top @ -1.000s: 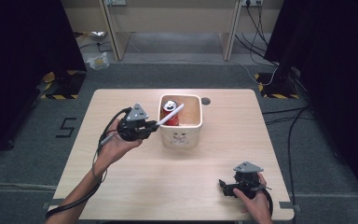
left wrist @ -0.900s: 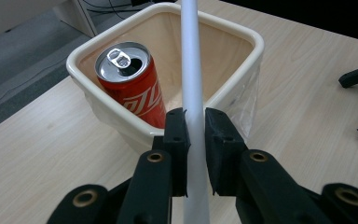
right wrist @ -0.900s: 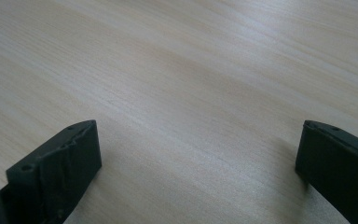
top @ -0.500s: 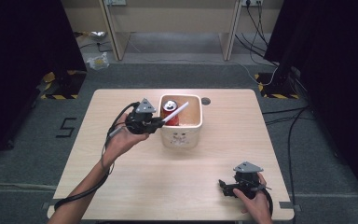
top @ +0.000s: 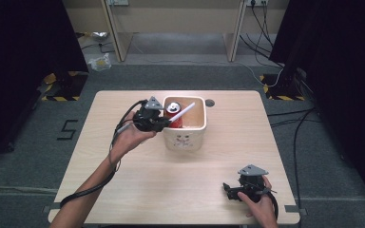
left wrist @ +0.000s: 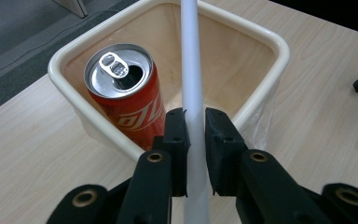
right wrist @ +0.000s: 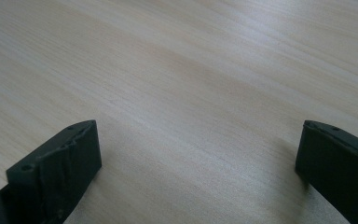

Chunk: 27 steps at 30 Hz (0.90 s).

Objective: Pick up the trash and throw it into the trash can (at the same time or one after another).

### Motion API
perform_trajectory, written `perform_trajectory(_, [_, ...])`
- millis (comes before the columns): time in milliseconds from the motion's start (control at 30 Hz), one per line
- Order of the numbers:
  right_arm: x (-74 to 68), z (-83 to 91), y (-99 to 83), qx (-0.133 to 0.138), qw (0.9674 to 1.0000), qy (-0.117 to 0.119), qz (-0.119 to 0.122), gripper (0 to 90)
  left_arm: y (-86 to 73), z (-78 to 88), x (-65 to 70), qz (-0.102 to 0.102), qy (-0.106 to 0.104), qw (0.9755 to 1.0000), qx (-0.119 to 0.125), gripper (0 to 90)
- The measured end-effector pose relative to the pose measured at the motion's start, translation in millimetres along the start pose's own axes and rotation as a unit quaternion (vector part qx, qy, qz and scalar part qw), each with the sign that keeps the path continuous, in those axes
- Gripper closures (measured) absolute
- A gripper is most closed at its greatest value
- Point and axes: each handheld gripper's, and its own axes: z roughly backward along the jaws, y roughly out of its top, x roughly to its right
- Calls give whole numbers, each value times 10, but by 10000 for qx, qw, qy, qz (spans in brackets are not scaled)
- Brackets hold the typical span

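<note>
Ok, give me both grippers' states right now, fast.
Left gripper: shut on the white tube, held over the cream bin beside the red can.
Right gripper: open, nothing between its jaws, low over the table.

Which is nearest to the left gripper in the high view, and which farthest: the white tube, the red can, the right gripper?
1. White tube: clamped in the left gripper, slanting over the tub.
2. Red can: upright inside the tub, just beyond the jaws.
3. Right gripper: at the table's near right corner.
</note>
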Motion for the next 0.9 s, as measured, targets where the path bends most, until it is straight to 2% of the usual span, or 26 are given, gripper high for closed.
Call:
perform_trajectory(300, [0, 0, 0, 0, 10000, 3, -1, 4, 105, -116, 7, -36, -53, 9999, -141, 787])
perform_trajectory(733, [0, 0, 0, 0, 10000, 1, 1, 4, 194, -282, -28, 74, -92, 9994, -332, 782])
perform_trajectory(900, [0, 0, 0, -1, 10000, 2, 0, 4, 214, -265, -45, 226, -141, 9994, -213, 682])
